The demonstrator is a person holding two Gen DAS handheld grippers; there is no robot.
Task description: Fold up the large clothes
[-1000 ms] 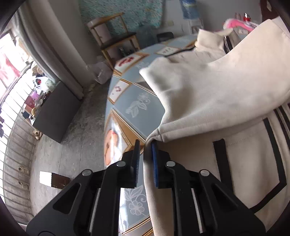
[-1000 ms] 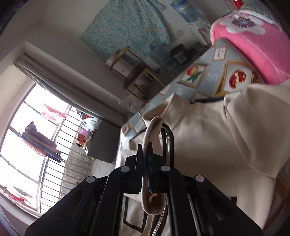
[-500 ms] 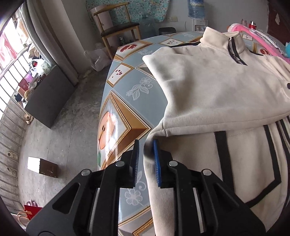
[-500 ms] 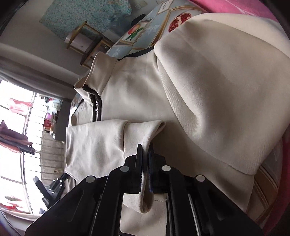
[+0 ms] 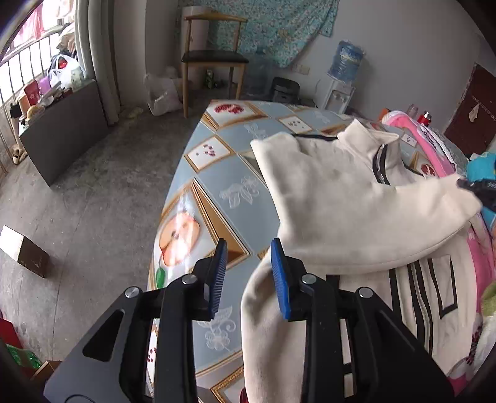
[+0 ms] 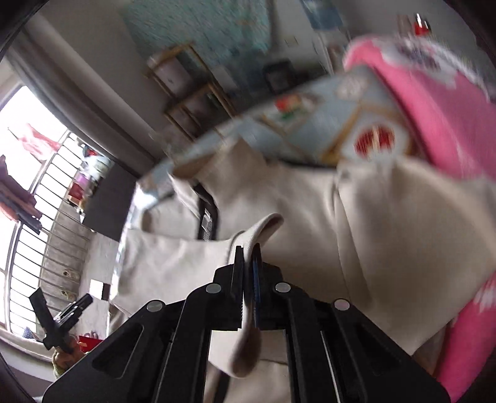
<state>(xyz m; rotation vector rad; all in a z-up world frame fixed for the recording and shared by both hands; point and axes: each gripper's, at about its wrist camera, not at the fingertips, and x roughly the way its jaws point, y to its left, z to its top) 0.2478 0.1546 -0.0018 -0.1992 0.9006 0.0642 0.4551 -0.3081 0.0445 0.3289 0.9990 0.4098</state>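
Cream jacket (image 5: 356, 210) on patterned tablecloth (image 5: 229, 173); wooden chair (image 5: 214, 59) behind.

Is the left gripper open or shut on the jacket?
Open: left gripper jaws stand apart, nothing between them; cream jacket edge lies beside its right finger.

Ahead of my left tool, a wooden chair (image 5: 214, 59) is standing against a pale wall under a hanging teal floral cloth (image 5: 279, 28). A water dispenser (image 5: 342, 77) is sitting further right. Daylight is coming through a barred window (image 5: 28, 62) far left, beside a grey curtain (image 5: 99, 55). Bare concrete floor (image 5: 86, 198) is showing below, a cardboard box (image 5: 24, 251) lying on it.
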